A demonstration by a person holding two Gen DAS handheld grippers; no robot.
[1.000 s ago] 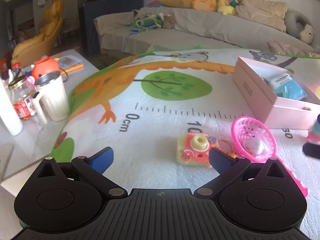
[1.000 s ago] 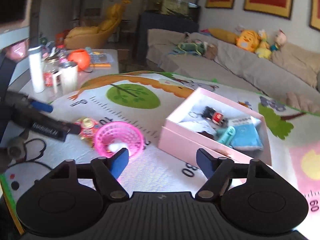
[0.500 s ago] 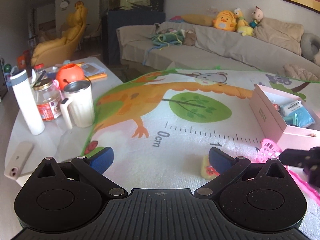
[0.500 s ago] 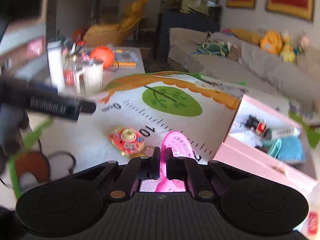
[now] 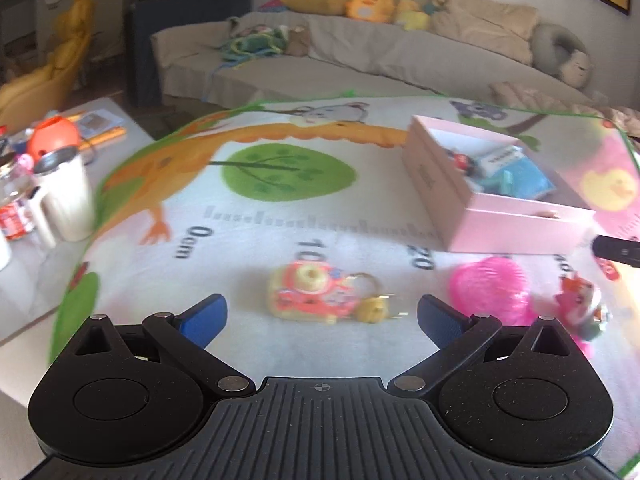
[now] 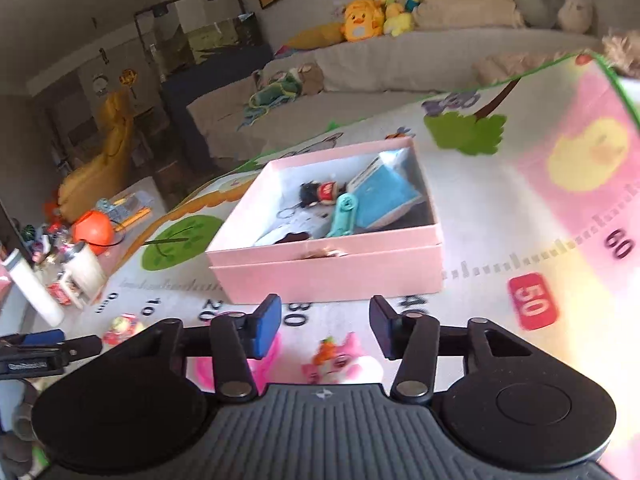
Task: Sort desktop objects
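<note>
A pink open box (image 5: 496,216) (image 6: 328,272) with several small items inside stands on the play mat. My left gripper (image 5: 322,314) is open and empty, just short of a yellow-red toy camera (image 5: 310,294) with a keyring. A pink net scoop (image 5: 494,288) lies to its right, with a small fox figure (image 5: 578,306) beside it. My right gripper (image 6: 324,328) is open and empty above the fox figure (image 6: 340,362), with the scoop (image 6: 258,372) to its left. The toy camera (image 6: 122,328) lies further left.
A white mug (image 5: 66,196), a jar and an orange ball (image 5: 54,140) stand on the side table at left. A white bottle (image 6: 34,288) stands there too. A sofa with plush toys (image 5: 368,2) lies behind the mat.
My right gripper has opened and let go of the pink scoop, which now lies on the mat; it has swung right toward the box. My left gripper view has shifted right over the toy camera.
</note>
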